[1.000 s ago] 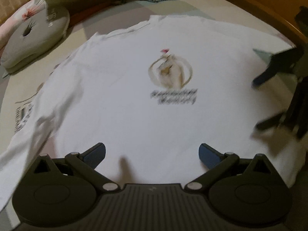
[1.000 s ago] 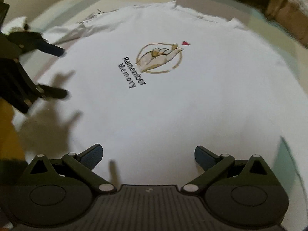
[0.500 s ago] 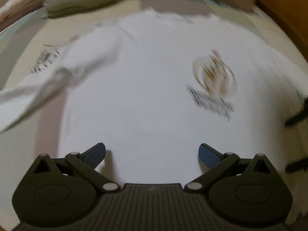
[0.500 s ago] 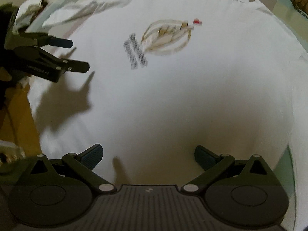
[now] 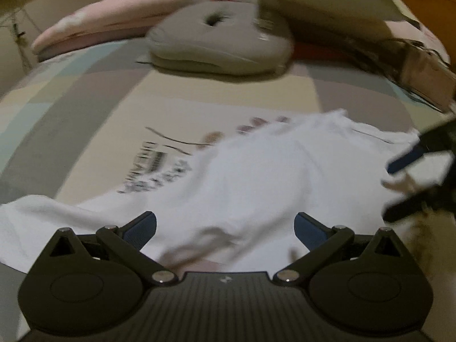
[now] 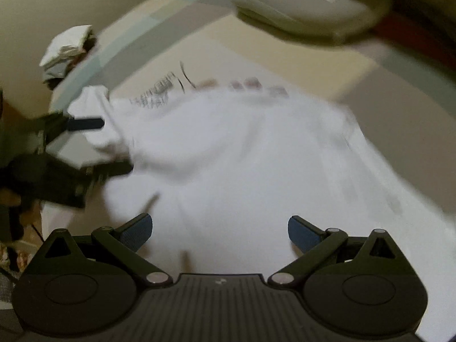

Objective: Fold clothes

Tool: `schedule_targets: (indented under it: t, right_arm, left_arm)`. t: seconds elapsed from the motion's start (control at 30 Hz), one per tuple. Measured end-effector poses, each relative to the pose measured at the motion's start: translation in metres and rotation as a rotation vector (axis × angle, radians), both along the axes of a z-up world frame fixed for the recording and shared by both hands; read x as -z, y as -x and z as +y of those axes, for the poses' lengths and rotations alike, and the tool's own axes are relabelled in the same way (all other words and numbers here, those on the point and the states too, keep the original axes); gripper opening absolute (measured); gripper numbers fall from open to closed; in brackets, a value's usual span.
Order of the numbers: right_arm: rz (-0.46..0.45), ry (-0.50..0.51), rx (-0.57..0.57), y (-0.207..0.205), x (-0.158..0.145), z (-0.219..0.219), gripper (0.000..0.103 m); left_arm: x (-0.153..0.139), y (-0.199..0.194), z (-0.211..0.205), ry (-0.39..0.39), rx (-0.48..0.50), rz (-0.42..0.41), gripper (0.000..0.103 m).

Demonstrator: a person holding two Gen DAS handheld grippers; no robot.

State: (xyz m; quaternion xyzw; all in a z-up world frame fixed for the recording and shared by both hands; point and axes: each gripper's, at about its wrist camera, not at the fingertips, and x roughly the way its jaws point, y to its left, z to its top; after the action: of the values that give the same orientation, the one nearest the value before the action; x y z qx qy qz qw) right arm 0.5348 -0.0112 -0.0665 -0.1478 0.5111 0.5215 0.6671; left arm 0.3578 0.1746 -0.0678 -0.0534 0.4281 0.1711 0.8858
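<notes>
A white shirt (image 5: 256,176) lies spread on the bed, and both views are blurred by motion. One sleeve (image 5: 34,222) trails off to the left in the left wrist view. My left gripper (image 5: 225,228) is open and low over the sleeve and shoulder, with white cloth between its blue-padded fingers. In the right wrist view the left gripper (image 6: 99,145) straddles the sleeve end (image 6: 94,99) at the left. My right gripper (image 6: 219,230) is open above the shirt (image 6: 242,156). It also shows at the right edge of the left wrist view as the right gripper (image 5: 401,185), fingers apart.
A grey round cushion (image 5: 219,42) with a hole, a pink floral pillow (image 5: 128,17) and a bag (image 5: 421,68) sit along the far side of the bed. The striped bedsheet (image 5: 85,108) carries dark print. A crumpled white bundle (image 6: 68,48) lies beyond the bed's edge.
Both cameras have swung from the shirt's printed front to its sleeve and shoulder side. The print is out of view, and the cushion and pillows are now closer. Both grippers stayed open.
</notes>
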Motion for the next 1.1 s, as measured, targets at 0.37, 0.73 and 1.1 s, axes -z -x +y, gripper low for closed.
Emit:
schedule_targets:
  t: [0.37,0.73,1.1]
  right_arm:
    - [0.04,-0.001,-0.359,-0.057,0.005,0.172,0.103]
    - [0.37,0.169,-0.609,-0.092,0.038,0.22,0.103]
    - [0.588,0.123,-0.607,-0.111,0.053,0.237,0.103]
  left_arm:
    - [0.009,0.006,0.053,0.057,-0.133,0.007,0.102]
    - [0.012,0.015,0.071,0.098,-0.195,-0.021,0.102]
    - [0.008,0.009,0.073,0.148,-0.199,-0.068,0.102]
